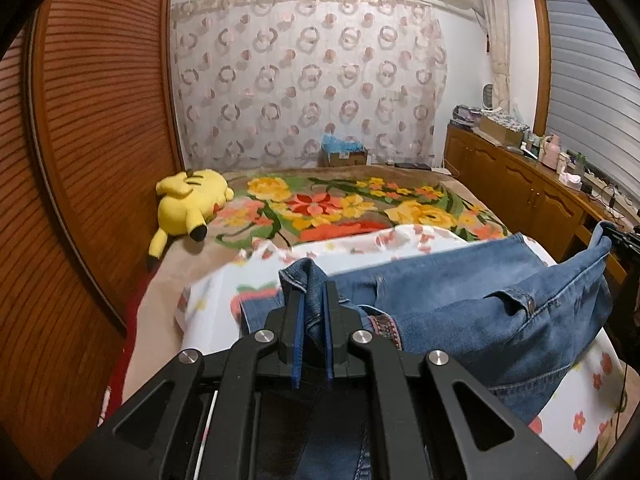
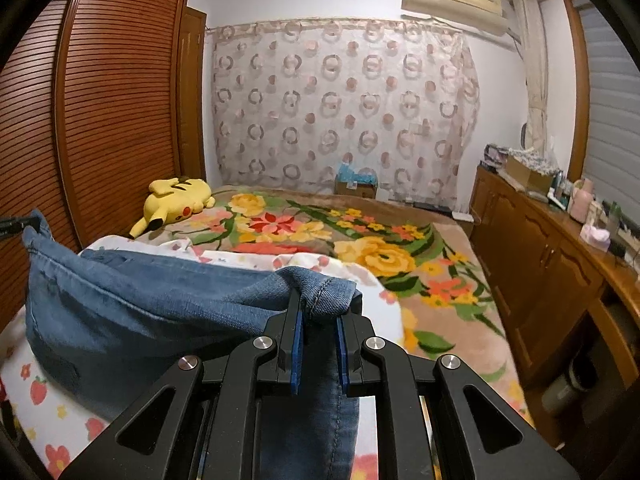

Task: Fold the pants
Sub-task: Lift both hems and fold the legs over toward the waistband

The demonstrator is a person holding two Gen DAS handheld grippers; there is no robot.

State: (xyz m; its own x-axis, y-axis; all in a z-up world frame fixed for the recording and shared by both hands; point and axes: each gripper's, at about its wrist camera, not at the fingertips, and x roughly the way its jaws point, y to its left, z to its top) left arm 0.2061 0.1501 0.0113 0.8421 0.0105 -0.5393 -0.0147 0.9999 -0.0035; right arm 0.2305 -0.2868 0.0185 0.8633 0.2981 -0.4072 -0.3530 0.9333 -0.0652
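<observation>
Jeans (image 1: 460, 304) hang slung between both grippers above the strawberry-print sheet (image 1: 208, 300) on the bed. Left gripper (image 1: 311, 292) is nearly closed, pinching denim; right gripper (image 2: 318, 304) likewise clamps a bunched hem. Fold apparently underway: cloth lifted, not yet laid flat or smoothed.

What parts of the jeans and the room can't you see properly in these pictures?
- Left wrist view: the jeans run under the left tongs, cut off at the bottom edge.
- Right wrist view: the right tongs hide the denim's lower part.
- Both views: small items on the wooden cabinet are too tiny to name.
</observation>
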